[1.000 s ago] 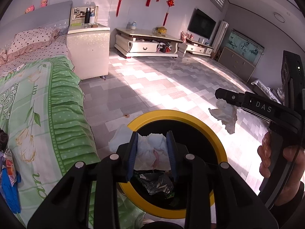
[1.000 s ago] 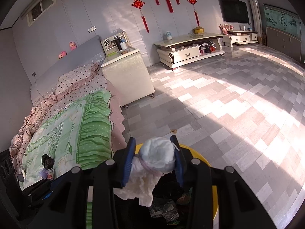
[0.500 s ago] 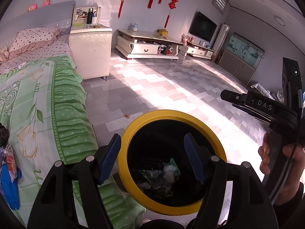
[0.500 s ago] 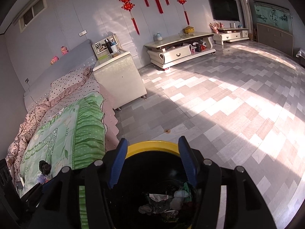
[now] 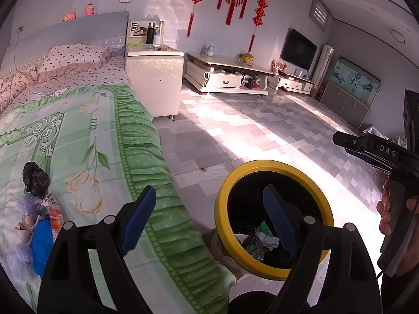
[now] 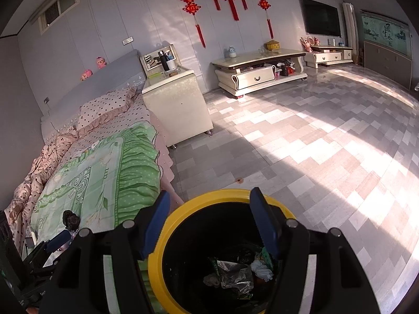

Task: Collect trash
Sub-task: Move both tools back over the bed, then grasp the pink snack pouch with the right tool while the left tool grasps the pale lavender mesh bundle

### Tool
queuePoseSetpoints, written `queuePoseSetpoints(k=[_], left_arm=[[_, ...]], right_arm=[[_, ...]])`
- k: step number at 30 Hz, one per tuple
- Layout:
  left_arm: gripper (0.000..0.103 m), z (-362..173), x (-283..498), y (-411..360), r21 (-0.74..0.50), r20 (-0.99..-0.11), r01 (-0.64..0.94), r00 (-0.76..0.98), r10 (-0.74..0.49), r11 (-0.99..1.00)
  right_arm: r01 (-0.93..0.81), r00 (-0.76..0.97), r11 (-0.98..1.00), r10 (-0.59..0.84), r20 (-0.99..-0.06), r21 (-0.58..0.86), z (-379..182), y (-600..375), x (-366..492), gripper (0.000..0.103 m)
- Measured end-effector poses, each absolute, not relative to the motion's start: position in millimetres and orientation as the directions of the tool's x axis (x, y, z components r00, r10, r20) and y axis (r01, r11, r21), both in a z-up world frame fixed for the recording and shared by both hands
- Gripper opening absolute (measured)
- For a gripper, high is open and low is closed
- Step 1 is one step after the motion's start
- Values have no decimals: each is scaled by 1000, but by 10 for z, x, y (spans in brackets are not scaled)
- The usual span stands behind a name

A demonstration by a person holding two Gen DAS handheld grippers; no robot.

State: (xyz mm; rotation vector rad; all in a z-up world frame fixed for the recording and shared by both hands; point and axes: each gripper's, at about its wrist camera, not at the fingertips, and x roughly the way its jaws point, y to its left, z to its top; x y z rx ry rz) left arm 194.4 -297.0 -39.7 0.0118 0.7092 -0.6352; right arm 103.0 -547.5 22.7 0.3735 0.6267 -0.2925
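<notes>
Both the left tongs (image 5: 209,217) and right tongs (image 6: 212,222), just opened and empty, are being held above the yellow-rimmed bin (image 6: 222,195) beside the bed (image 5: 78,136).

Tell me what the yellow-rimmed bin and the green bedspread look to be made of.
Bin: likely plastic, since the yellow rim looks smooth and evenly coloured; a black liner seems to be inside. Bedspread: soft printed fabric, matte, with a gathered, ruffled green border.

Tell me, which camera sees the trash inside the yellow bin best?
The right wrist view: it looks almost straight down into the yellow bin, showing the trash at the bottom. The left wrist view shows only part; a blue finger covers some.
</notes>
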Motion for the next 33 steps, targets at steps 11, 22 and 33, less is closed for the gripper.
queuePoseSetpoints(k=[11,22,33], left_arm=[[80,-271,2000,-2006,-173,-589,431,676,-444,886],[80,-353,2043,-985,-131,-606,297,731,-314,946],[80,-738,2155,-131,-126,-654,165,728,-207,978]], right_arm=[[231,804,946,-54,-592,228,419,-4709,1230,60],[48,802,973,97,-590,224,451,-3844,1620,63],[-92,730,975,205,-652,204,157,-2949,2099,64]])
